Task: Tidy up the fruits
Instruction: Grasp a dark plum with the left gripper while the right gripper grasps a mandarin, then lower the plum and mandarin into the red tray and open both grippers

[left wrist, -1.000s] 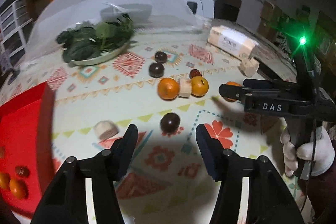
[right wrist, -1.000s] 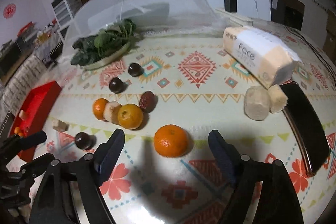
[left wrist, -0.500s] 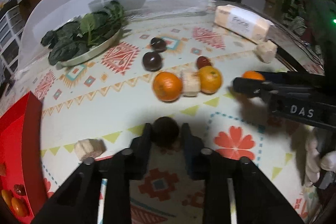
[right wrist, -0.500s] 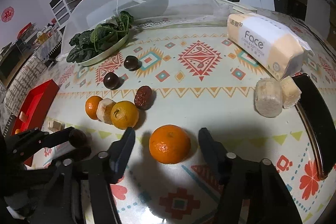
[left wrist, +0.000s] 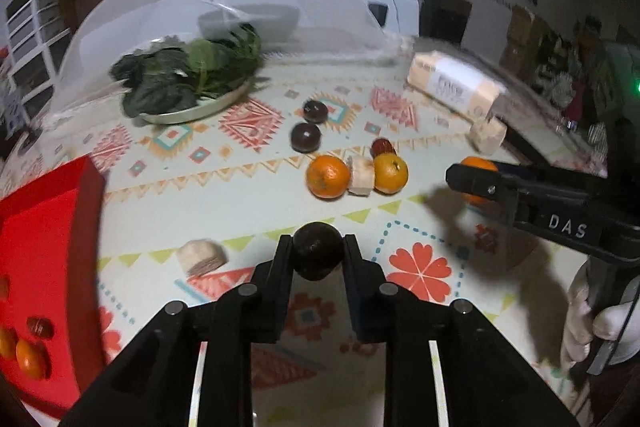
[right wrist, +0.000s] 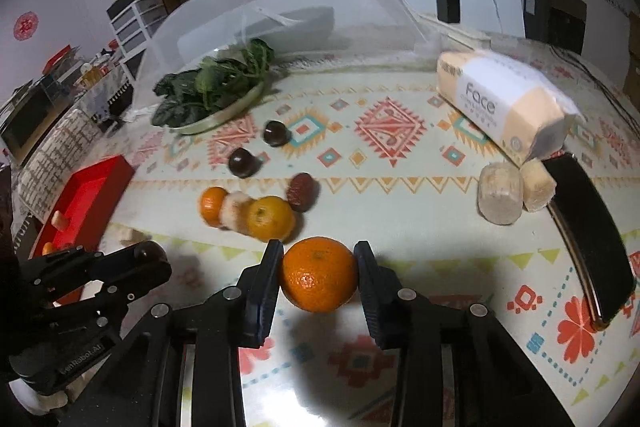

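Note:
My left gripper (left wrist: 317,251) is shut on a dark round fruit (left wrist: 318,250), which also shows between its tips in the right wrist view (right wrist: 150,253). My right gripper (right wrist: 319,273) is shut on an orange mandarin (right wrist: 319,274), partly hidden behind its finger in the left wrist view (left wrist: 478,165). Two more mandarins (right wrist: 270,218) (right wrist: 213,206) lie with a pale slice (right wrist: 234,210) between them, a red date (right wrist: 301,190) beside them. Two dark fruits (right wrist: 242,162) (right wrist: 276,133) lie farther back. A red tray (left wrist: 44,267) at the left holds small fruits (left wrist: 28,357).
A plate of greens (right wrist: 212,91) and a mesh food cover (right wrist: 288,15) stand at the back. A tissue pack (right wrist: 500,103), two pale chunks (right wrist: 502,193) and a black object (right wrist: 588,239) are at the right. A pale slice (left wrist: 202,257) lies by the left gripper.
Both grippers closed: the left around the dark fruit, the right around the mandarin. A second ago both stood open just short of their fruits.

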Demonstrator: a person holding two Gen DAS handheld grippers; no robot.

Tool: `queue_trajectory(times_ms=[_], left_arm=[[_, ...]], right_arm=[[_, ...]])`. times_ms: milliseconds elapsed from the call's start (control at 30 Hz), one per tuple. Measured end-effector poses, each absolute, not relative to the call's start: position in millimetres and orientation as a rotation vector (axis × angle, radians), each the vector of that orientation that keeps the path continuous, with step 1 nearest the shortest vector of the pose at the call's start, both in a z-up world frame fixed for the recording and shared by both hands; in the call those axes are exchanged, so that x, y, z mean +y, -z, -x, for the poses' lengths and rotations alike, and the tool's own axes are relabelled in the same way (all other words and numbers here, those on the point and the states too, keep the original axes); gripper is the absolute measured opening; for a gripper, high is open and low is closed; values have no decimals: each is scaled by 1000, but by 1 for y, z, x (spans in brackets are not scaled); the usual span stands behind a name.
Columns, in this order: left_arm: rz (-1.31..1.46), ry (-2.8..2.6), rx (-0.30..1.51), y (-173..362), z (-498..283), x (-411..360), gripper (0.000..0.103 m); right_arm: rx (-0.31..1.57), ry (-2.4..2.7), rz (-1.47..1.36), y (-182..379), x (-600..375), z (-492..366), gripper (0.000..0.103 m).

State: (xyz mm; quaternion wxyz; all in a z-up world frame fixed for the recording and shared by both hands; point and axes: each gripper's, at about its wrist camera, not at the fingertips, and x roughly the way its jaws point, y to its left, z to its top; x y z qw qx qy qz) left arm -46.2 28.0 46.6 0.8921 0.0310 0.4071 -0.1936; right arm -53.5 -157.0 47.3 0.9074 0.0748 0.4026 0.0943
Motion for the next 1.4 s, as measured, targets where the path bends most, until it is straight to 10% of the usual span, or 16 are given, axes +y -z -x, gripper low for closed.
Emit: queue_trajectory(times_ms=[1233,1400], left_arm=[[217,-72,766,-55,51,320,24],[251,-80,770,-54,51,326,38]], right_arm=[[949,-654,45,-42,177,9,40],[941,-641,13,-42,174,-2,42]])
